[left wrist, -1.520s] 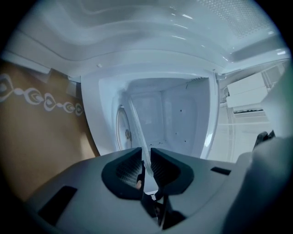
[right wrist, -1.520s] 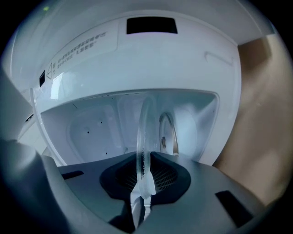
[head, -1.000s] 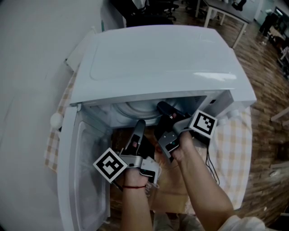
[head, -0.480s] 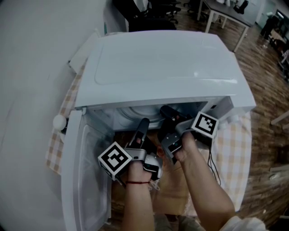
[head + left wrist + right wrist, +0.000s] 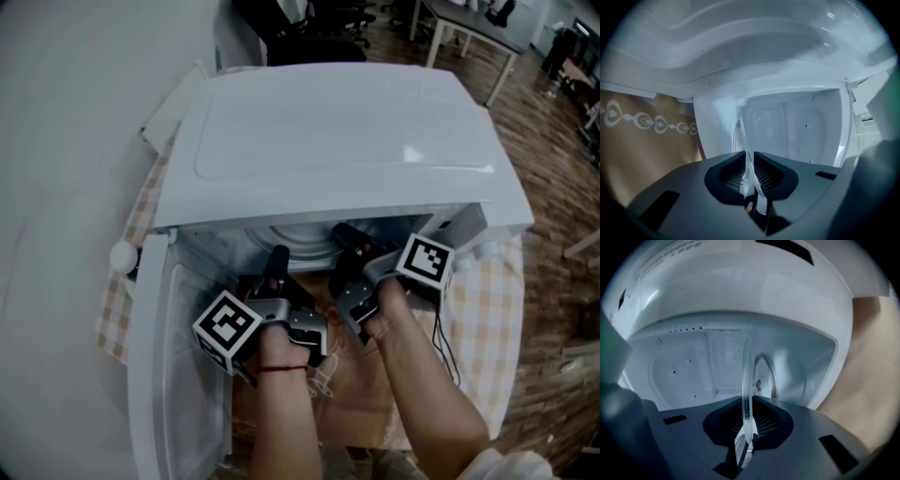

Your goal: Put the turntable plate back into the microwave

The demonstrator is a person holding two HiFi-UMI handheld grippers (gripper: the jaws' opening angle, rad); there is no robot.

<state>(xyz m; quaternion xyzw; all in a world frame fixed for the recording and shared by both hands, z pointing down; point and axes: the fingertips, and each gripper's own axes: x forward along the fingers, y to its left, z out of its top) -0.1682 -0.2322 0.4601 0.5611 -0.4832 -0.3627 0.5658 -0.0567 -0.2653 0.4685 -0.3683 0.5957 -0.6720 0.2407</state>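
"Where is the turntable plate [image 5: 746,371]?"

"Just inside the open mouth of the microwave [image 5: 347,131], held by its near rim."

"And the grippers?"

"The left gripper [image 5: 749,161] reaches in at the left of the microwave's opening, jaws pinched on the glass edge. The right gripper [image 5: 748,404], at the opening's right, clamps the same rim."

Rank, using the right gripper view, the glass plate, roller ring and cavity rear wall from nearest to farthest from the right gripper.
1. Glass plate: edge-on, gripped in the right gripper's jaws.
2. Roller ring: beyond, slightly right.
3. Cavity rear wall: farthest, centre-left.
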